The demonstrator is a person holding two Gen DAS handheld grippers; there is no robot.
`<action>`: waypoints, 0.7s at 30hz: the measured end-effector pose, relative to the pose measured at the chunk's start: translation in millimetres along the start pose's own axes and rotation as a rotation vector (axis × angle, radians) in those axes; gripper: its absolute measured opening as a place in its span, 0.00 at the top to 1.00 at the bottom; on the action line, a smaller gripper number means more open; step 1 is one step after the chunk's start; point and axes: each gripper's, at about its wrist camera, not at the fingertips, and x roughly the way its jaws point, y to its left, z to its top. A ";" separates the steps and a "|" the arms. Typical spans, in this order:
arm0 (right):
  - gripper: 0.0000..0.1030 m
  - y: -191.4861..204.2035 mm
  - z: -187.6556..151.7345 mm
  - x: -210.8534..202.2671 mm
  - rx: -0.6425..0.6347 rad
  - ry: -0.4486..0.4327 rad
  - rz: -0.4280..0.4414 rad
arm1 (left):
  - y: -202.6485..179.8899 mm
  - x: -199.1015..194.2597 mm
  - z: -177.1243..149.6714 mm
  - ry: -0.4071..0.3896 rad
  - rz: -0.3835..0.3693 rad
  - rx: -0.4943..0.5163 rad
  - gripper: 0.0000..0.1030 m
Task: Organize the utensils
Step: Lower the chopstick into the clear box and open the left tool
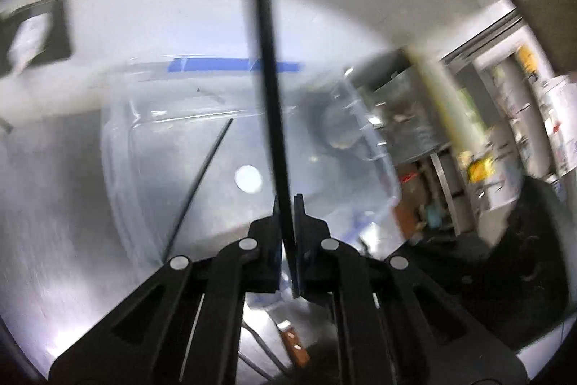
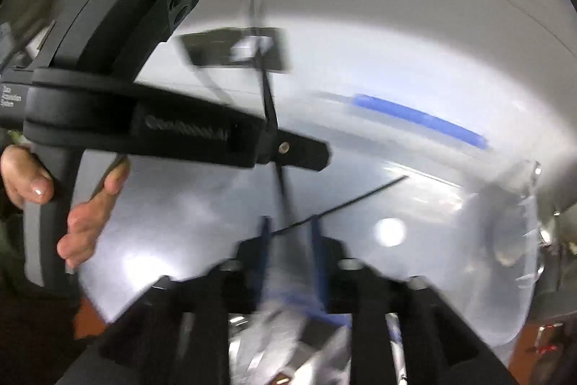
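My left gripper point(image 1: 287, 201) is shut on a long thin black stick-like utensil point(image 1: 265, 60) that runs up past the top of the left wrist view. It hangs above a clear plastic bin point(image 1: 119, 132) in which a second thin black stick point(image 1: 202, 175) lies slanted. In the right wrist view the left gripper point(image 2: 288, 150) shows from the side, holding the black utensil point(image 2: 268, 96) upright over the bin point(image 2: 519, 276). My right gripper point(image 2: 290, 222) is open, with nothing between its blue-padded fingers. The second stick point(image 2: 346, 204) lies in the bin beyond them.
The bin stands on a brushed metal counter point(image 1: 47, 222) and has blue tape point(image 1: 234, 64) at its far edge. A dark tray point(image 1: 36, 35) lies at the far left. Shelves with bottles point(image 1: 523, 132) stand at right. A knife with a brown handle point(image 1: 294, 345) lies below the left gripper.
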 end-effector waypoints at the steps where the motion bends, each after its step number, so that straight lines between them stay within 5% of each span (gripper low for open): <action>1: 0.71 -10.3 6.2 6.8 0.026 0.013 -0.012 | 5.2 18.5 13.1 0.031 0.046 0.002 0.96; 6: 0.71 -71.7 -1.8 58.5 0.137 0.112 -0.006 | 38.9 115.3 41.4 0.190 0.202 -0.036 0.96; 13: 0.71 -100.5 -23.9 75.2 0.224 0.160 0.007 | 77.4 157.6 20.8 0.297 0.356 -0.097 0.95; 15: 0.71 -93.6 -37.9 66.1 0.214 0.140 0.037 | 70.9 147.1 20.1 0.271 0.327 -0.081 0.92; 17: 0.65 -77.4 -47.6 41.1 0.199 0.113 0.050 | 59.9 122.1 18.5 0.196 0.348 -0.038 0.77; 19: 0.58 -58.2 -61.4 18.4 0.177 0.078 0.067 | 47.1 84.3 13.2 0.093 0.367 0.004 0.45; 21: 0.57 -30.8 -76.1 1.0 0.140 0.072 0.109 | 32.4 37.6 -1.4 -0.035 0.329 0.035 0.42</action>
